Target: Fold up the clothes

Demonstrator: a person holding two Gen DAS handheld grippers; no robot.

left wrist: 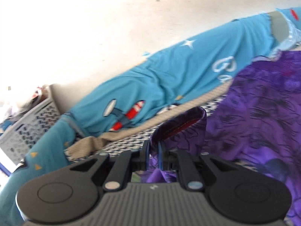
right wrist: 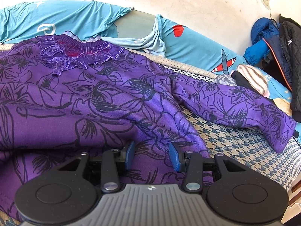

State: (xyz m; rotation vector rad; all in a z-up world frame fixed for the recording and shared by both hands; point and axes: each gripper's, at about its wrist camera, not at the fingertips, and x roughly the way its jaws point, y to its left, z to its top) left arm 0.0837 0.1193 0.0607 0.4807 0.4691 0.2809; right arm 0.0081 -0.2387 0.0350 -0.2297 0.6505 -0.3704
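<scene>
Our left gripper (left wrist: 153, 150), clamped on the purple floral top's sleeve cuff (left wrist: 180, 124), should carry it inward smoothly while our right gripper (right wrist: 152, 153) rests half-open on the body.

left gripper (left wrist: 153, 151) clamped on purple sleeve cuff (left wrist: 180, 126) | blue pillow (left wrist: 169, 71) behind

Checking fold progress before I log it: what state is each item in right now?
purple floral top: spread flat, unfolded
left sleeve cuff: lifted, pinched
right sleeve: stretched out on the bed
left gripper: shut on the cuff
right gripper: open over the hem
laundry basket: holding clothes
</scene>
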